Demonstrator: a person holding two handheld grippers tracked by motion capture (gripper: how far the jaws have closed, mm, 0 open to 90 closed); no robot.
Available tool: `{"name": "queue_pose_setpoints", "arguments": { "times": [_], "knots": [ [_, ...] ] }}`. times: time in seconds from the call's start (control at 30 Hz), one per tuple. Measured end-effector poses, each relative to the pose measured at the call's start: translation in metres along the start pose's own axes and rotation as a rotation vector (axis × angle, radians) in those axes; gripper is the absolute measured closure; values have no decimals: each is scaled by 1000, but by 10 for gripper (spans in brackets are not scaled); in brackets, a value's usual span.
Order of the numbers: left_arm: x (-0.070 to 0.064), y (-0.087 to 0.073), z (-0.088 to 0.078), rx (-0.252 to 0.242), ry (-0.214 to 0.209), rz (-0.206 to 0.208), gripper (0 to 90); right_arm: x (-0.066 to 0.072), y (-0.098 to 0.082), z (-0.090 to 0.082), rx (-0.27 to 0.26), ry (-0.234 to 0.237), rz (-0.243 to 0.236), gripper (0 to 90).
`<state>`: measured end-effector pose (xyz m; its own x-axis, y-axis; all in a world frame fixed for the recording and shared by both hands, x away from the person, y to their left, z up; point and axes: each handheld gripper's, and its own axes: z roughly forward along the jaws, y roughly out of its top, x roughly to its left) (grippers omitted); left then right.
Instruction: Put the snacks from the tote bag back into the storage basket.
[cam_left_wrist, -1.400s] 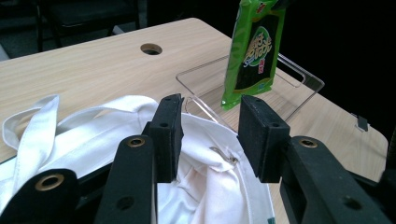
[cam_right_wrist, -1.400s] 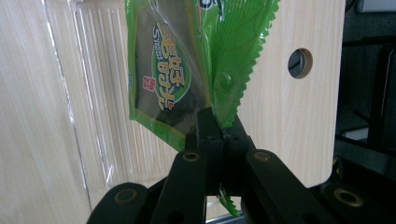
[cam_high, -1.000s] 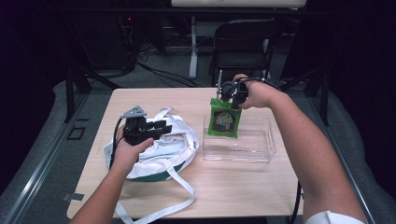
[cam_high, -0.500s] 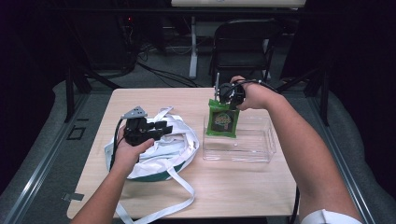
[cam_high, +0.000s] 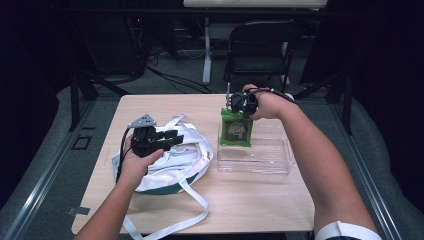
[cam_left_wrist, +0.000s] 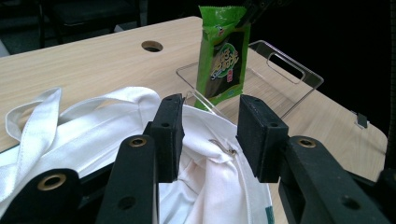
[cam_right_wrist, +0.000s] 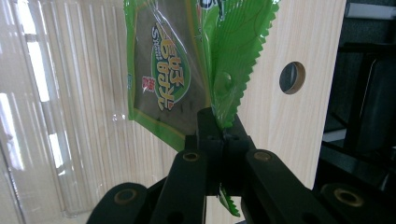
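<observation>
Little moved since earlier, one green packet (cam_high: 236, 130) clamped in the right gripper (cam_high: 237, 103) over one clear tray (cam_high: 260, 160), left gripper (cam_left_wrist: 212, 135) parted (partway) over one white bag (cam_high: 187, 155).

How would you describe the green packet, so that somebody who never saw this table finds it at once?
Start at the wooden table, then its right half, where a clear plastic tray lies. Over the tray's far left corner hangs the green snack packet, pinched at its top edge by the right tongs. It is the only bright green, printed thing beside the white cloth bag.

Left hand-held gripper (cam_high: 167, 137) parted and level; right hand-held gripper (cam_high: 235, 106) clamped, pointing down.
</observation>
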<state>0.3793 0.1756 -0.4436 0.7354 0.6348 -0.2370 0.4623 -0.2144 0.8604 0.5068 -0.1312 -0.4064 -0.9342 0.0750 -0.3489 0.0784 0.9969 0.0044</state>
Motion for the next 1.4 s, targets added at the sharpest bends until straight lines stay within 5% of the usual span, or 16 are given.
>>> {"name": "queue_pose_setpoints", "arguments": {
  "times": [1.03, 1.4],
  "knots": [
    [1, 0, 0, 8, 6, 7, 616, 6, 8, 24, 8, -61, -32, 878],
    [0, -1, 2, 6, 8, 3, 616, 6, 7, 24, 5, -72, -21, 776]
  ]
}}
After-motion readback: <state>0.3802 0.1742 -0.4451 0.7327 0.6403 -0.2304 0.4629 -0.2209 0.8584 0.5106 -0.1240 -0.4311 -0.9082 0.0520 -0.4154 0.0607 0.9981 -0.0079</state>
